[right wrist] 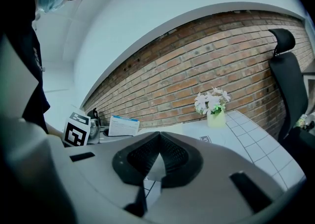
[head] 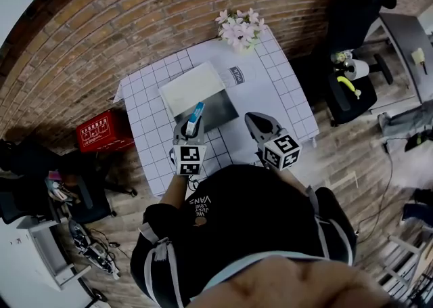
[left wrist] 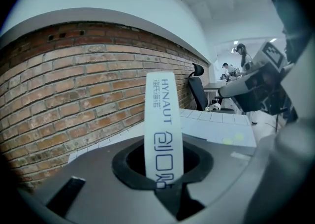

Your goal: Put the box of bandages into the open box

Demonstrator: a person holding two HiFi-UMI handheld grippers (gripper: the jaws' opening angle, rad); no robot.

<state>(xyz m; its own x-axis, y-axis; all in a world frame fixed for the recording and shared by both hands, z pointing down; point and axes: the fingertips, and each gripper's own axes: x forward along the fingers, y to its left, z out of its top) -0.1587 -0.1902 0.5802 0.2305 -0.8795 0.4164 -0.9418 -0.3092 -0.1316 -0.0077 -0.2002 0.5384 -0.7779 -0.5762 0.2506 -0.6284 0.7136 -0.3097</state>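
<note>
The box of bandages (head: pixel 195 116), white with a blue end, stands upright in my left gripper (head: pixel 190 129), which is shut on it. It hangs just in front of the open box (head: pixel 218 113), whose dark inside lies beside its raised white lid (head: pixel 193 86). In the left gripper view the bandage box (left wrist: pixel 164 124) shows as a white strip with blue print, pinched between the jaws. My right gripper (head: pixel 254 122) hovers over the table to the right of the open box. Its jaws (right wrist: pixel 159 138) meet at the tips with nothing in them. In the right gripper view the bandage box (right wrist: pixel 123 125) is at the left.
A small table with a white grid cloth (head: pixel 277 90) stands against a brick wall. A vase of pale flowers (head: pixel 239 28) sits at its far edge. A red crate (head: pixel 103 130) is on the floor to the left, and office chairs (head: pixel 352 42) are to the right.
</note>
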